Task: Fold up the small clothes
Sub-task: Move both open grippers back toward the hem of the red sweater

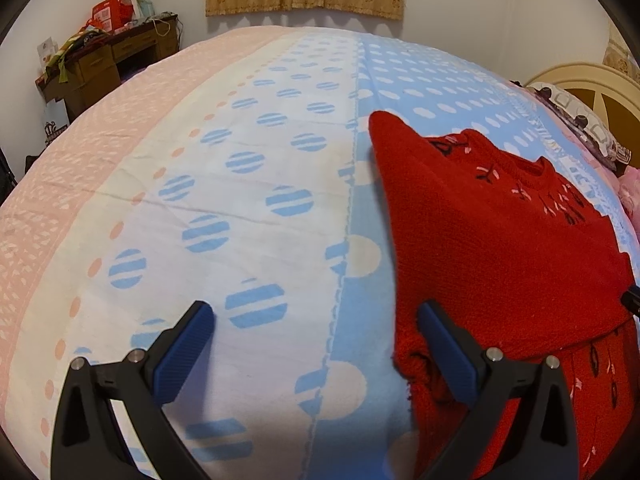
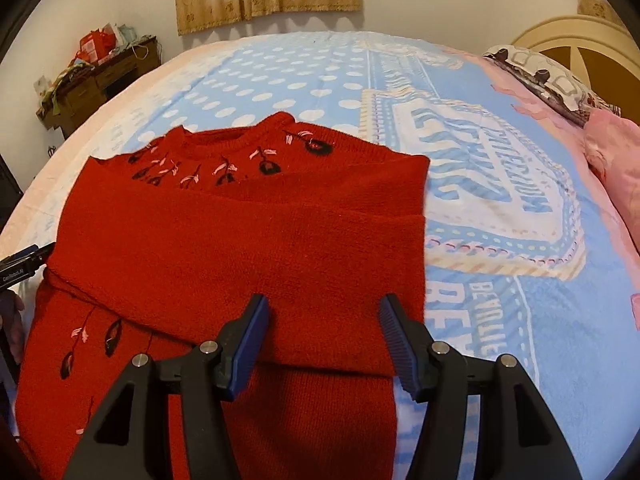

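Observation:
A small red knit sweater (image 2: pixel 248 240) with black and pink embroidery lies flat on the bed, its sleeves folded across the body. In the left wrist view the sweater (image 1: pixel 500 248) fills the right side. My left gripper (image 1: pixel 316 320) is open and empty; its right finger (image 1: pixel 444 352) is over the sweater's left edge, its left finger over the bedsheet. My right gripper (image 2: pixel 324 312) is open and empty, hovering over the folded sleeve near the sweater's right edge. The left gripper's tip shows at the left edge of the right wrist view (image 2: pixel 24 260).
The bed is covered by a blue, white and pink dotted sheet (image 1: pixel 248 184) with printed lettering (image 2: pixel 480 184). A patterned pillow (image 2: pixel 548 80) and pink bedding (image 2: pixel 616 160) lie at the right by the headboard. A cluttered wooden desk (image 1: pixel 104 60) stands at the far left.

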`<state>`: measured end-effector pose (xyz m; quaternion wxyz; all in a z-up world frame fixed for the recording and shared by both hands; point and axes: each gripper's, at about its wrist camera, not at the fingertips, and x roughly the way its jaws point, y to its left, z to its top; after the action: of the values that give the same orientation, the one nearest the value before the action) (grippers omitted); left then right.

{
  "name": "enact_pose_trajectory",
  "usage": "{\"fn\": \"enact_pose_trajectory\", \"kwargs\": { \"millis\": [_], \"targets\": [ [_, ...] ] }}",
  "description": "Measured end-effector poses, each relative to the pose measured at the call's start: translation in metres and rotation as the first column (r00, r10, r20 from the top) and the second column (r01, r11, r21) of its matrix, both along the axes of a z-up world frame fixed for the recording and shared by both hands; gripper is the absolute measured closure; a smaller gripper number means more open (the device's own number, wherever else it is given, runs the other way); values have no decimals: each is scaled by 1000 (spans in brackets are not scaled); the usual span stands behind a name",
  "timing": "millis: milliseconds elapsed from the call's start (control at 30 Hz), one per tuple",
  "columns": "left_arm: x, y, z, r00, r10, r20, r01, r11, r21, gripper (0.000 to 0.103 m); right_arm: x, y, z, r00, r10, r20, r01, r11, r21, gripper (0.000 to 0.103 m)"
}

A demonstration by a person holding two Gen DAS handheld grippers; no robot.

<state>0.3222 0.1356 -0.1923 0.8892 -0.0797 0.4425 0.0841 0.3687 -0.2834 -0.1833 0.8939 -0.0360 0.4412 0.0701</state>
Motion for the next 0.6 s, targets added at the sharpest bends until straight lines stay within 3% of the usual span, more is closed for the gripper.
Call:
{"fn": "enact_pose_trajectory", "kwargs": {
  "millis": [267,600],
  "targets": [
    [-40,-3,28,996,-33,88,34,999,-11,0,-37,-3,20,1000,10,26,-9,1000,-11,41],
    [-113,-14,68,970,-107,219,120,992,-46,0,-89,2,17,999,38,13,-39,999,7,40]
  ]
}}
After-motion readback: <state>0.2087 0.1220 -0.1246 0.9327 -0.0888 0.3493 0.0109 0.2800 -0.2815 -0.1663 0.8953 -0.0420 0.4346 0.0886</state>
